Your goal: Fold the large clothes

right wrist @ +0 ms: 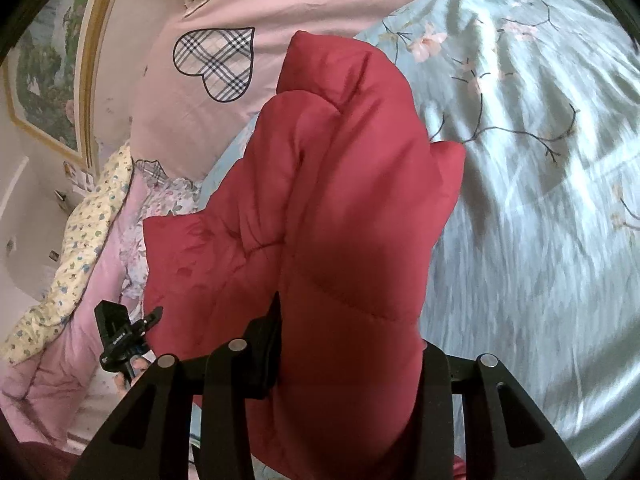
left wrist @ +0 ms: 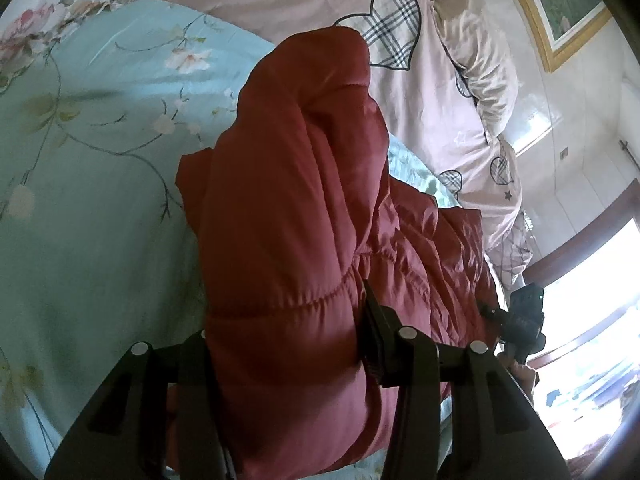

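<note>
Black fingers (left wrist: 374,332) of the left gripper (left wrist: 286,340) sit closest to the lens, pinching a thick fold of the red padded jacket (left wrist: 288,200) between them, the cloth bulging out on both sides of the pads. From there the jacket runs away as a long puffy roll, held up off the bed, with more of its quilted body crumpled to the right

Over on the other side, the right gripper (right wrist: 348,340) is clamped on another bunch of the same jacket (right wrist: 340,200), its fingers (right wrist: 268,344) pressed into the padding. This end of the jacket also stands clear of the bed, a flap of it hanging toward the left

Each camera catches the other gripper at the edge of its view: the right one (left wrist: 524,316) low at the right of the left wrist view, the left one (right wrist: 120,332) low at the left of the right wrist view, with a bit of a hand beneath each

Under the jacket lies the pale blue flowered bedsheet (left wrist: 80,152). Beyond it is a pink quilt (left wrist: 420,112) printed with checked hearts, and a gold-framed picture (left wrist: 560,12) hangs on the wall behind the bed
</note>
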`<move>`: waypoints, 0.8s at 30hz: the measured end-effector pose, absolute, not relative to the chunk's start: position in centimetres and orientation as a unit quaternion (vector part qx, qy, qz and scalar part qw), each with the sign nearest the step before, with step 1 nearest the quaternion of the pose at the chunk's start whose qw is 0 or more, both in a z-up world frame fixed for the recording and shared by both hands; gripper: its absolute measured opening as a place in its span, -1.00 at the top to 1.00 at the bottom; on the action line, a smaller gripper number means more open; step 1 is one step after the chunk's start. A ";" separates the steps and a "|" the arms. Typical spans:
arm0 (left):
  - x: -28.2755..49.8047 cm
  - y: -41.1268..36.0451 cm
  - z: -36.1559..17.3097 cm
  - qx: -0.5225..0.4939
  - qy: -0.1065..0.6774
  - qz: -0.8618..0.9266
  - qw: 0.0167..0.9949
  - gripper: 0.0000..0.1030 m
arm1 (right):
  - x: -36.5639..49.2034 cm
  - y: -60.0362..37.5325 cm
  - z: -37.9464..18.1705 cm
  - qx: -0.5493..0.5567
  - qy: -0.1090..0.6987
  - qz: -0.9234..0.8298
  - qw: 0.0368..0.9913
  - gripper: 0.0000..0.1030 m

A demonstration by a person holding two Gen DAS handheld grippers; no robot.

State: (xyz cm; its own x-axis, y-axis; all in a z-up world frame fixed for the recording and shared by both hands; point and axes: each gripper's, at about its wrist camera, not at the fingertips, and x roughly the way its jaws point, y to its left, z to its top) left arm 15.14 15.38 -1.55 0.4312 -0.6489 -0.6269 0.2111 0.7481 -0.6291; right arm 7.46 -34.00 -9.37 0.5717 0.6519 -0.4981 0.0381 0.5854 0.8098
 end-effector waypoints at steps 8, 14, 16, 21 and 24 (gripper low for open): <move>15.4 15.5 -2.9 -0.233 0.471 -0.252 0.813 0.15 | 7.1 -34.2 -10.2 0.415 0.418 0.191 0.785 0.18; 15.9 15.0 -3.7 -0.220 0.471 -0.242 0.819 0.08 | 7.0 -34.5 -12.0 0.422 0.420 0.183 0.782 0.01; 16.0 15.0 -4.2 -0.215 0.473 -0.239 0.820 0.02 | 7.0 -34.5 -12.4 0.423 0.419 0.181 0.783 -0.05; 16.0 14.9 -4.6 -0.199 0.475 -0.227 0.827 -0.17 | 6.8 -34.3 -12.7 0.417 0.419 0.174 0.788 -0.16; 15.9 14.6 -4.6 -0.182 0.472 -0.212 0.837 -0.37 | 6.7 -34.3 -12.9 0.416 0.421 0.168 0.789 -0.26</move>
